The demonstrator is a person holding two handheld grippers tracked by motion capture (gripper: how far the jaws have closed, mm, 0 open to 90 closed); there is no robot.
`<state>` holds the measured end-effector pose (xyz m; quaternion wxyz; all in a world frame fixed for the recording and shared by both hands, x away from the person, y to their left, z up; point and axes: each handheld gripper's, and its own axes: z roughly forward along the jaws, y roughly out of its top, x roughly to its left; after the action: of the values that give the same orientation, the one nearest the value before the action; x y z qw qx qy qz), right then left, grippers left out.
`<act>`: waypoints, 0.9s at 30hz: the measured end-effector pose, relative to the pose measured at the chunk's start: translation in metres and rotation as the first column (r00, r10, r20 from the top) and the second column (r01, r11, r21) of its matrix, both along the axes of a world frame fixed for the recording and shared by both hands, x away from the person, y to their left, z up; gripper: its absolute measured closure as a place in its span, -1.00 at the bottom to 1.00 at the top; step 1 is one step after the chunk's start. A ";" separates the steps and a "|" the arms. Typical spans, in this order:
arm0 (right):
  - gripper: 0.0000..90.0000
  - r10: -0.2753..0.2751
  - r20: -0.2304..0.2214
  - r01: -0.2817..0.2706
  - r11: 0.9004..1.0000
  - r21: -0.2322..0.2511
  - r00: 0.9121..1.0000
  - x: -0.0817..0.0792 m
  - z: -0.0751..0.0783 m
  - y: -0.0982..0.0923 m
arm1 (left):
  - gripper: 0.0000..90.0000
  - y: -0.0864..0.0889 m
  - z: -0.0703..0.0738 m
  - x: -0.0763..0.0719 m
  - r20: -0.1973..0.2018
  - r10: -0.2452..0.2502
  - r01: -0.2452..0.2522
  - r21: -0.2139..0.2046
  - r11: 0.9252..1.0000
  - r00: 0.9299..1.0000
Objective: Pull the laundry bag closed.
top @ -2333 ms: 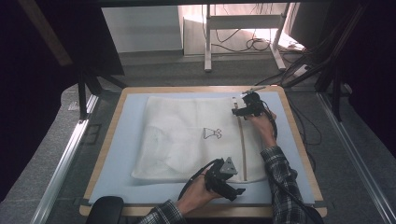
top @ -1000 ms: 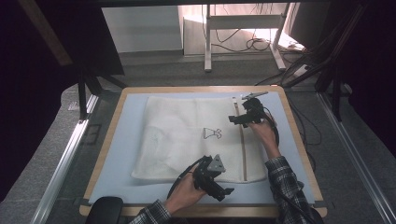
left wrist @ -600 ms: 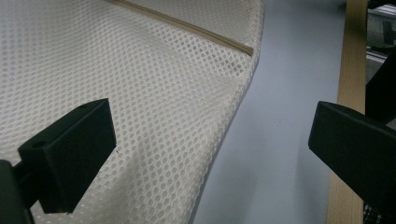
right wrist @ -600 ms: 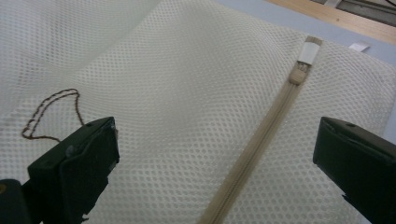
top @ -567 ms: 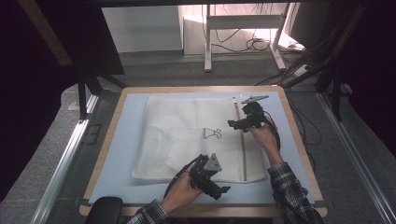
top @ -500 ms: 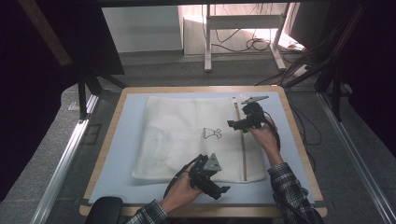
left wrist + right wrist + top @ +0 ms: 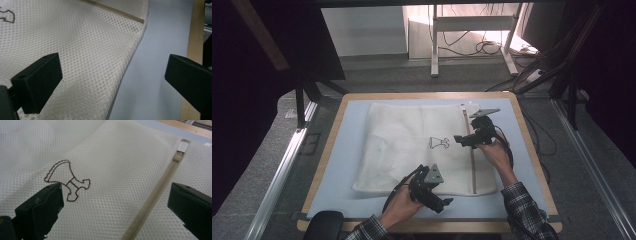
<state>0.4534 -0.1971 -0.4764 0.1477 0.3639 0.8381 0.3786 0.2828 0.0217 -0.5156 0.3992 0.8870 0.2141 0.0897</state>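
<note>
A white mesh laundry bag lies flat on the blue mat. It bears a brown embroidered figure, and a beige zipper runs down its right side. The zipper pull sits at the far end by a white tab. My right gripper hovers open over the bag, between the figure and the zipper. At the bag's near edge my left gripper stands open. One of its jaws is over the mesh, the other over the mat.
The mat lies on a wood-rimmed table. Metal rails run along both sides of it. Beyond the far edge are a desk frame and cables on the floor. A dark object sits at the near left corner.
My right gripper has come from the bag's far right corner toward me along the zipper, to just beside the figure. My left gripper has shifted left along the near edge.
</note>
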 end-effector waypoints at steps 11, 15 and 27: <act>-0.99 0.011 0.023 -0.011 1.000 0.013 1.000 -0.021 0.007 -0.003 | -0.97 0.012 0.002 -0.003 0.024 0.015 -0.015 0.018 1.000 1.000; -0.99 0.015 0.032 -0.015 1.000 0.003 0.999 -0.026 0.008 -0.003 | -0.97 0.016 0.003 -0.005 0.038 0.019 -0.021 0.032 0.999 0.999; -1.00 0.028 0.069 -0.028 1.000 -0.013 0.997 -0.049 0.009 -0.002 | -0.97 0.032 0.005 -0.010 0.046 0.054 -0.055 0.013 0.998 0.997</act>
<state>0.4040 -0.1994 -0.4671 0.1735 0.3379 0.8397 0.3881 0.2725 0.0535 -0.5109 0.3951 0.8814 0.2282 0.1224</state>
